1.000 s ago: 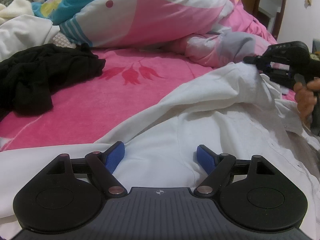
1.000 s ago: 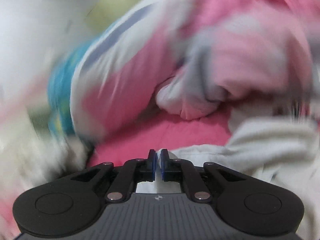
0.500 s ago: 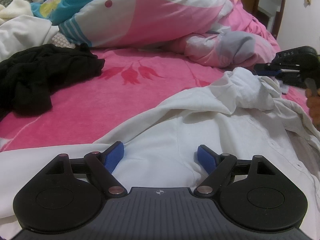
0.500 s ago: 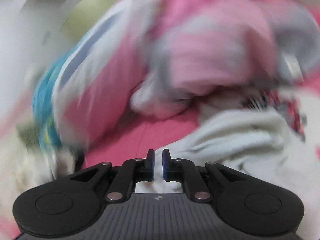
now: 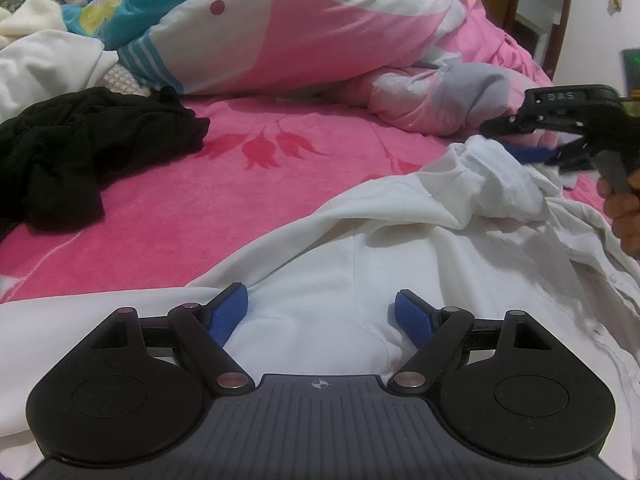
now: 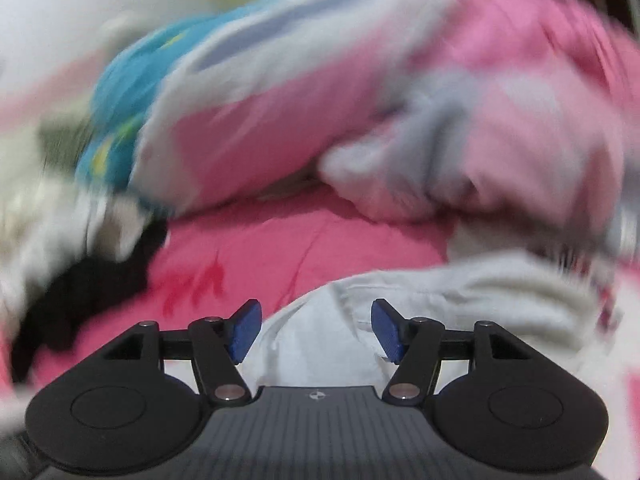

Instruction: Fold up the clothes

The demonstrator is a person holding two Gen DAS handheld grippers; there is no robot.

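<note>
Right gripper jaws just opened, white shirt between | left gripper spread | surroundings blurred

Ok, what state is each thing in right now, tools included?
Left tool: open, over the white shirt.
Right tool: open, jaws just opened, shirt sleeve released.
White shirt: spread out, sleeve bunched.
Black garment: crumpled, unfolded.
Quilt: heaped at the back.

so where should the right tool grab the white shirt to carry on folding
Probably the bunched sleeve end of the white shirt, which stands up in a loose ridge off the pink sheet. Come from the right, where the right tool sits just beyond it, its jaws just opened and pressing on nothing. The flat body offers no edge to pinch.
</note>
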